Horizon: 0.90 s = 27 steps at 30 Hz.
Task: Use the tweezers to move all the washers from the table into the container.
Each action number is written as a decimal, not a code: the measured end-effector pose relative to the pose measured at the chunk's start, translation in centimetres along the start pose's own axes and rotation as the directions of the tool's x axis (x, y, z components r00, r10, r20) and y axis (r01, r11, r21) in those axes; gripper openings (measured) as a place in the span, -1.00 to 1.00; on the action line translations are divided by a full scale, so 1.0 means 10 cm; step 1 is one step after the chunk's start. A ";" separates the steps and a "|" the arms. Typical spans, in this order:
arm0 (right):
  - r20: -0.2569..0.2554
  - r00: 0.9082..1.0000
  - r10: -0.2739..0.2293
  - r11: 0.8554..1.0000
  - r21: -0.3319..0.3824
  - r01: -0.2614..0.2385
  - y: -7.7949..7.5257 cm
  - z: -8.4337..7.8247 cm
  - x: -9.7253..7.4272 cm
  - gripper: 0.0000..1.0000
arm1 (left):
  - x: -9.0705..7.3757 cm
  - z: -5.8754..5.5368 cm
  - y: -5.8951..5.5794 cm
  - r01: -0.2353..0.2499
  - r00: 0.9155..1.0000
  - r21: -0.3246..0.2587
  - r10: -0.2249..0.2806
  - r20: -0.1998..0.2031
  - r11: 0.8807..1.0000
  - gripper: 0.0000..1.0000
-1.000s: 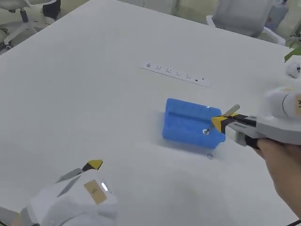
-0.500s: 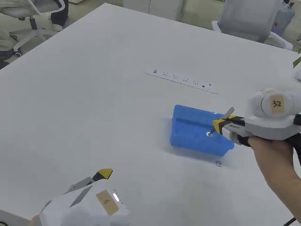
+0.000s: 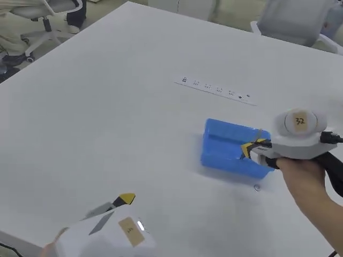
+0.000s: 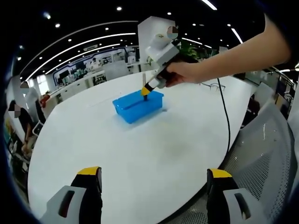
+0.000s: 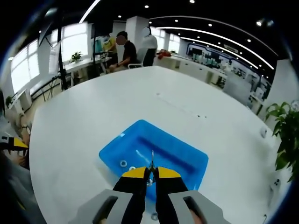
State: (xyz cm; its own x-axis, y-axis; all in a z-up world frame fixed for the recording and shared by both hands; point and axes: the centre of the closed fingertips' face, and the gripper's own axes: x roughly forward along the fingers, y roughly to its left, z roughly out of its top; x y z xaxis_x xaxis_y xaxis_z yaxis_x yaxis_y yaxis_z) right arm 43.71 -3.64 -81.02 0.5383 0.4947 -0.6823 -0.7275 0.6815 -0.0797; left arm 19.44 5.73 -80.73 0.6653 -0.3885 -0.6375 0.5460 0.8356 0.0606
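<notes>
Right hand-held gripper (image 5: 150, 174), tight on tweezers (image 5: 152, 161), now lower, container (image 5: 174, 151) directly beneath.

Counts, quick pass:

- One table (image 3: 107, 107).
- One blue container (image 3: 228, 134).
- One pair of tweezers (image 5: 152, 159).
- Three washers that I can make out. Two washers (image 5: 123, 163) lie inside the container, side by side. One loose washer (image 3: 256, 187) lies on the table just beside the container (anything at the tweezer tips is too small to tell).
- Two grippers: left gripper (image 4: 154, 173) and right gripper (image 5: 150, 171).
- One power strip (image 3: 217, 90).
- Two office chairs at the far table edge in the head view: grey chair (image 3: 292, 21) and corner chair (image 3: 53, 8).
- Two people (image 5: 124, 46) at the far desks in the right gripper view.
</notes>
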 end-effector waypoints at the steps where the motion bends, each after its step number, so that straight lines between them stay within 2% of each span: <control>1: -0.003 1.000 0.002 1.000 0.004 -0.002 0.00 -0.01 0.01 -0.95 | 0.00 0.00 0.00 0.001 1.000 0.001 -0.001 -0.001 1.000 0.91; 17: -0.020 1.000 0.005 1.000 0.015 -0.004 -0.03 -0.11 0.10 -0.94 | 0.02 -0.05 -0.02 0.008 0.999 0.006 -0.007 -0.032 1.000 0.89; 24: -0.010 1.000 0.011 0.998 0.055 -0.010 -0.02 -0.10 0.12 -0.93 | 0.03 -0.07 -0.02 0.007 0.999 0.009 -0.006 -0.039 1.000 0.88; 27: -0.001 1.000 -0.001 0.999 0.046 0.001 -0.02 -0.07 0.08 -0.94 | 0.03 -0.07 -0.01 0.004 0.999 0.010 -0.004 -0.041 1.000 0.88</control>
State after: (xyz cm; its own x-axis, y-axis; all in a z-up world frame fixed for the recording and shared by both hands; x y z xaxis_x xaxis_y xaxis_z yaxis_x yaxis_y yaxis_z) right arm 44.00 -3.82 -82.08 0.5381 0.4936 -0.6832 -0.7068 0.7058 -0.0468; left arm 19.18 5.80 -81.45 0.6419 -0.3757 -0.6684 0.5541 0.8299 0.0656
